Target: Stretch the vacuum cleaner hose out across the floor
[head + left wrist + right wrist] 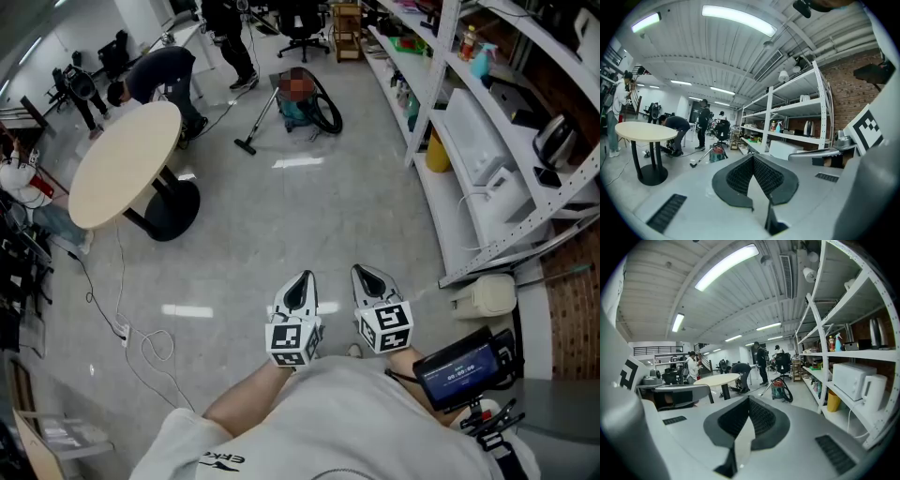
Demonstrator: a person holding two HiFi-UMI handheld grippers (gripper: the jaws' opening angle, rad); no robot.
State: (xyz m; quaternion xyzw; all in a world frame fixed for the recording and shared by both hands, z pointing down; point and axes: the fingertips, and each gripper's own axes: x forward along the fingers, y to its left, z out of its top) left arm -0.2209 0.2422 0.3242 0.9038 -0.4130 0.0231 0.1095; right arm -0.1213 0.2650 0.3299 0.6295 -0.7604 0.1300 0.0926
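**Gripper state**
- The left gripper (302, 281) has its jaws fully together. The ribbed black pads meet at the tip, and nothing is between them.
- The right gripper (367, 274) has its jaws fully together as well and is empty.
- Both grippers are held side by side, near each other, just in front of the person's body. They point forward and slightly down over the glossy grey floor (309, 216).

**Task object**
- The black vacuum cleaner hose (331, 112) lies well ahead of both grippers. It is looped against the teal canister vacuum cleaner with a red top (298, 105).
- Neither gripper is near the hose.
- A thin wand runs from the canister down to a dark floor nozzle (246, 146), ahead and left of the left gripper.

**Surroundings**
- A round beige table on a black pedestal (127, 164) stands ahead and to the left of the left gripper.
- White metal shelving (441, 131) runs along the right of the right gripper.
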